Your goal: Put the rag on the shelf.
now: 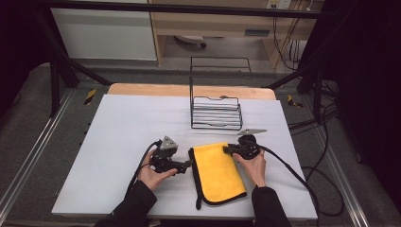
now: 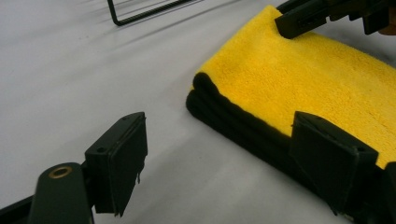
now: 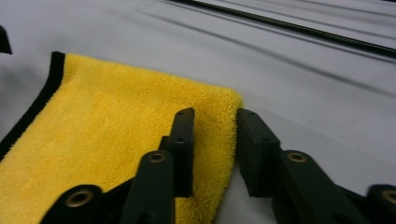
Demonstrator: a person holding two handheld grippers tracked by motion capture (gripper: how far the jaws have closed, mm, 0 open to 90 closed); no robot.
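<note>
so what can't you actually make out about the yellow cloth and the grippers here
- Folded yellow microfibre cloth with black edging: how many layers it has; the left gripper view shows stacked black edges, partly behind a jaw.
- Right hand-held gripper: whether its pads press the cloth's edge; the jaws straddle it with a gap visible.
- Left hand-held gripper: whether its far jaw touches the cloth; that jaw hides the contact.
- Black wire rack: cut off by the frame edge in both gripper views.

yellow cloth (image 1: 218, 170): 1 | wire rack (image 1: 216, 112): 1 | hand-held gripper: 2 — left (image 1: 190, 163), right (image 1: 225, 150)
</note>
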